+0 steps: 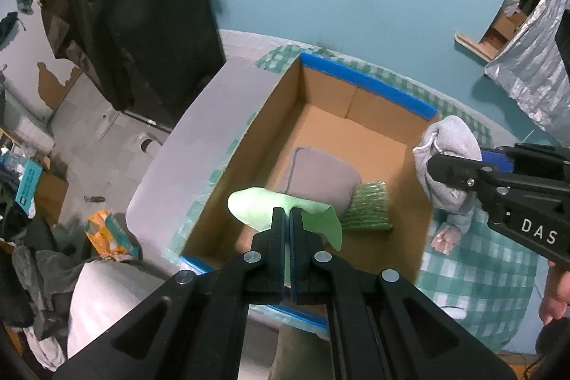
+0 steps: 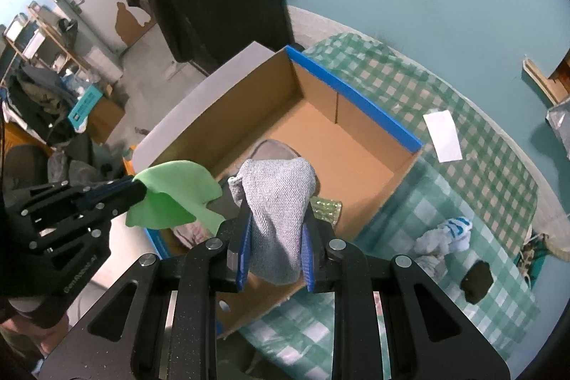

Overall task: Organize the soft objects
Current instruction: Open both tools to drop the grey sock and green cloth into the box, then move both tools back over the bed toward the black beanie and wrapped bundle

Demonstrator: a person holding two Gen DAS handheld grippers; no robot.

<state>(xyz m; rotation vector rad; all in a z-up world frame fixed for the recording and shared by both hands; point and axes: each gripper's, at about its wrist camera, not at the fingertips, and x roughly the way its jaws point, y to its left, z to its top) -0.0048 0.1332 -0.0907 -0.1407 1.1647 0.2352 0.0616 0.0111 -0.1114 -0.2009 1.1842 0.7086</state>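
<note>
A thin green cloth (image 1: 281,207) is pinched in the fully closed left gripper (image 1: 288,219), drooping limply over the cardboard box (image 1: 370,84). A grey knitted sock (image 2: 281,212), soft and light, is clamped mid-body by the right gripper (image 2: 276,259). Further on, a grey pad (image 1: 320,177) is seen lying inside the box.

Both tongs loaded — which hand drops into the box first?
Left, probably. Its tongs hold the green cloth over the cardboard box; the right tongs carry the grey cloth near its edge.
</note>
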